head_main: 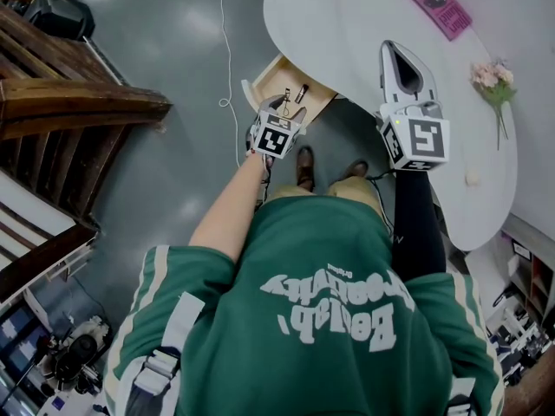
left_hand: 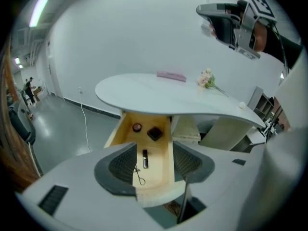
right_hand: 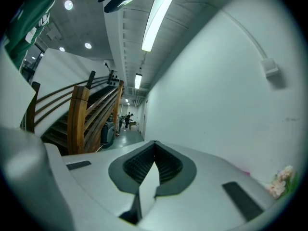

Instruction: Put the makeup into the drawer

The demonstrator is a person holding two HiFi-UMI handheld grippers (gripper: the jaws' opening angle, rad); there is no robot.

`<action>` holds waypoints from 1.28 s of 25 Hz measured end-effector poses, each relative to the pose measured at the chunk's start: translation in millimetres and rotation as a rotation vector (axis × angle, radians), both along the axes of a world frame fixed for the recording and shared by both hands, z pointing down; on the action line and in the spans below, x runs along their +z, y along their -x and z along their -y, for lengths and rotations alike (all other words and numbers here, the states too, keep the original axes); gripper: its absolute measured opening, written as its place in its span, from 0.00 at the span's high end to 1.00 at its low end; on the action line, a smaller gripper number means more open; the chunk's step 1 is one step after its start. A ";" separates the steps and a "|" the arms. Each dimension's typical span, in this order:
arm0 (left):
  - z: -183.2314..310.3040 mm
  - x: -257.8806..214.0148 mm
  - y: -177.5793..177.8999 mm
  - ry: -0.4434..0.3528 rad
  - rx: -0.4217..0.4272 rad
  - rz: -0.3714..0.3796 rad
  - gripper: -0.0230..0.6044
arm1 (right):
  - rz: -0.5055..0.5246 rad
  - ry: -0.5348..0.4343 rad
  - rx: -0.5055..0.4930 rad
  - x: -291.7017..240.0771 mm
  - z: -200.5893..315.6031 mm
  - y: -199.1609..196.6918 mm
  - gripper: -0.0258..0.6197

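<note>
Makeup (left_hand: 145,159) below L hand-held gripper (left_hand: 154,150).

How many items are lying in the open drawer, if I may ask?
4: a round red compact back left, a black square case beside it, a dark tube mid-drawer, a thin wire piece at the front. Others may hide under the tabletop.

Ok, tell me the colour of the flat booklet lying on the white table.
The booklet is pink; the head view shows it best.

Front of open drawer (left_hand: 156,170) free from above; rear beneath overhanging tabletop (left_hand: 144,93).
</note>
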State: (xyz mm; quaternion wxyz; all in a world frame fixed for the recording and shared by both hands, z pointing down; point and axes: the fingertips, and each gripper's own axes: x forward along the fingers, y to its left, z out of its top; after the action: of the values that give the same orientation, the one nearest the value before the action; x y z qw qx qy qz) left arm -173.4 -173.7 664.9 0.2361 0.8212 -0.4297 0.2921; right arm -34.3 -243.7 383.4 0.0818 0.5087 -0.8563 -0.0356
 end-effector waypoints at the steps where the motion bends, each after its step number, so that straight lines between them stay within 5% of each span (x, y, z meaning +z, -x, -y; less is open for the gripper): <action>1: 10.3 -18.0 2.3 -0.052 -0.020 -0.010 0.56 | 0.004 -0.004 0.002 -1.0 1.0 -0.8 0.95; 9: 71.3 -188.1 20.3 -0.467 -0.074 -0.047 0.56 | 0.024 -0.051 -0.010 -18.6 7.0 7.0 0.95; 16: 78.0 -322.8 21.3 -0.761 -0.082 -0.091 0.56 | 0.049 -0.101 -0.020 -41.8 11.5 15.1 0.95; 24: 67.8 -358.3 -1.8 -0.819 -0.011 -0.106 0.56 | 0.036 -0.120 0.026 -53.6 -3.3 -2.0 0.95; 32: 58.5 -379.7 -105.8 -0.826 0.116 -0.200 0.56 | 0.008 -0.146 0.169 -66.5 -32.6 -113.0 0.95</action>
State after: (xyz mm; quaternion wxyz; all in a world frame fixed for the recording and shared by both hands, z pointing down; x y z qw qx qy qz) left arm -67.7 -232.2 285.2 -0.0890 0.8939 -0.4385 0.0275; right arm 78.7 -211.1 316.9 0.0440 0.5840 -0.8057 -0.0888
